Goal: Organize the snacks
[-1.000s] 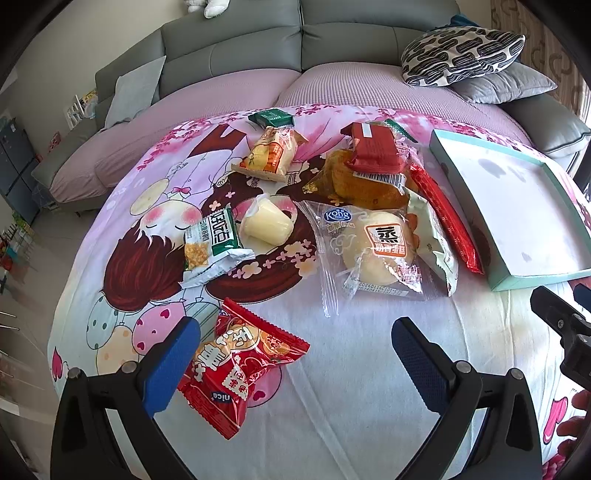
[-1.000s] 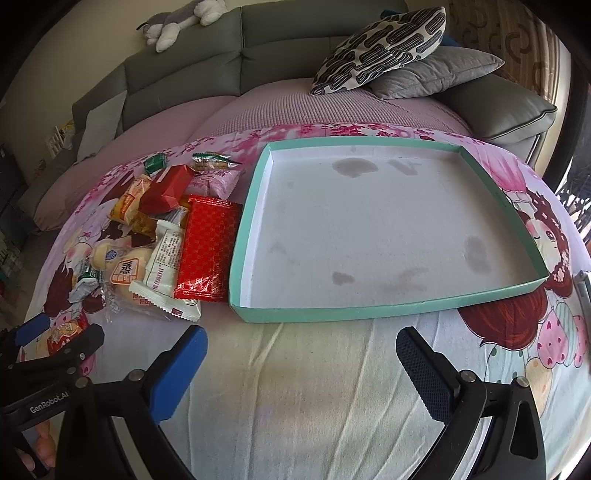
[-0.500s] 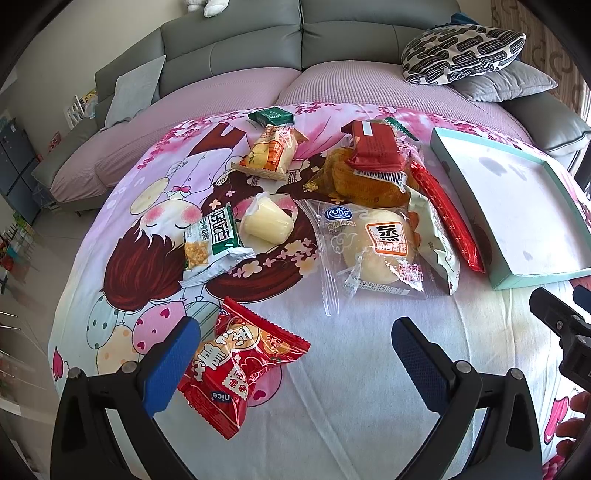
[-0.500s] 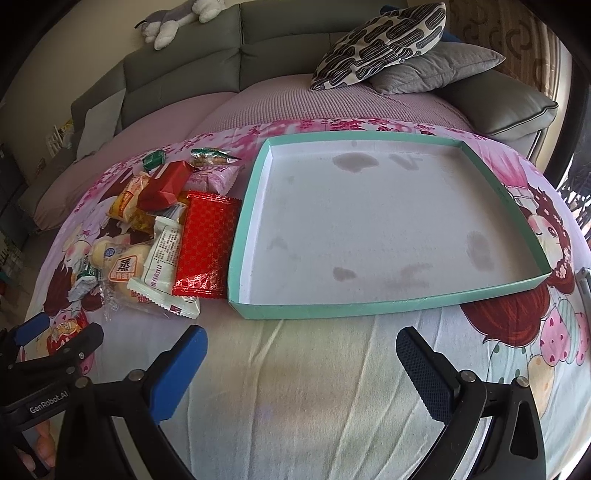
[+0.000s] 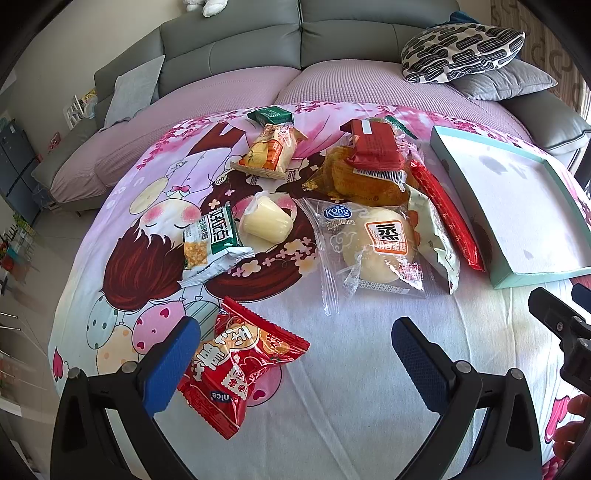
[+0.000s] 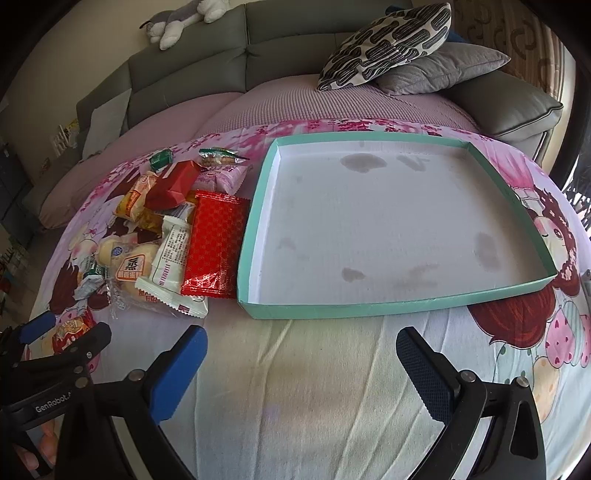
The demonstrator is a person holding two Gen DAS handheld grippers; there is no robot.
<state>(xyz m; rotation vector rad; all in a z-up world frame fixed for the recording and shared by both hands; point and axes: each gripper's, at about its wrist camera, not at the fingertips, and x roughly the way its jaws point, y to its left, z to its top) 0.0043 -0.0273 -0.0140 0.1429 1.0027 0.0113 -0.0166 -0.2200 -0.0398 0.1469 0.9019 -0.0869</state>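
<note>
Several wrapped snacks lie on a cartoon-print cloth. A red snack bag (image 5: 240,365) lies by my left gripper's (image 5: 295,332) left pad; that gripper is open and holds nothing. Farther off lie a clear-wrapped steamed cake (image 5: 373,243), a green-and-white packet (image 5: 212,243), a pale yellow jelly cup (image 5: 267,221), a long red packet (image 5: 445,214) and a red box-shaped pack (image 5: 373,146). A shallow teal box (image 6: 391,299) with a bare white floor sits right of the pile. My right gripper (image 6: 301,347) hangs open just in front of the teal box's near wall, holding nothing.
A grey sofa (image 5: 295,33) with a patterned cushion (image 6: 384,40) and grey cushions stands behind the cloth-covered table. A plush toy (image 6: 184,18) rests on the sofa back. The left gripper's body (image 6: 55,365) shows at the right wrist view's lower left.
Both grippers have barely moved; the right wrist view has crept slightly toward the teal box. Nothing was taken hold of or let go.
</note>
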